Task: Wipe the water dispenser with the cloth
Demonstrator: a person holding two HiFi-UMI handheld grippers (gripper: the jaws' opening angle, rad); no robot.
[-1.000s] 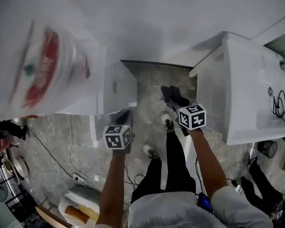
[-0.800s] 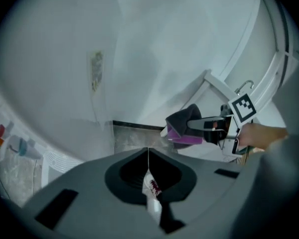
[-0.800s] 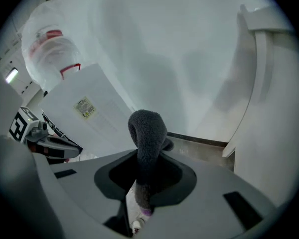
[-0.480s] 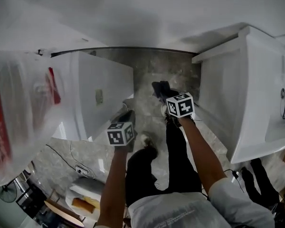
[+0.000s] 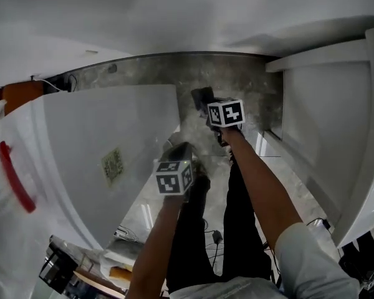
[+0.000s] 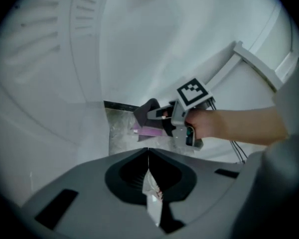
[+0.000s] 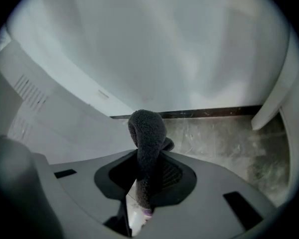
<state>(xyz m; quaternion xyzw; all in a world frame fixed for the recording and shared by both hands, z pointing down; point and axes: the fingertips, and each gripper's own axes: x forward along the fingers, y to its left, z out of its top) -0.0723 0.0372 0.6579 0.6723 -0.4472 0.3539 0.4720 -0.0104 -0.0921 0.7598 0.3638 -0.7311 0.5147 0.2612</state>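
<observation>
The dispenser [image 5: 112,142] stands to the left, a tall white cabinet with a small sticker on its side. The cloth [image 5: 202,96] hangs in the air to the right of it, clear of the panel, so no wiping contact shows.

The cloth is dark and fleecy, and it is bunched into one narrow roll. Only a short loop stands out past the jaws. Pressed against the cabinet, I'd expect that loop to fold back, and the hard jaw tips could rub the white surface instead. A sideways drag could also pull the roll out of the pinch.

The right gripper [image 7: 142,203] has its jaws clamped tight on the cloth [image 7: 147,148], with no gap beside it. The left gripper [image 6: 148,168], nearer the person and just beside the dispenser's right edge, has its jaws pressed together on nothing and touches nothing.
</observation>
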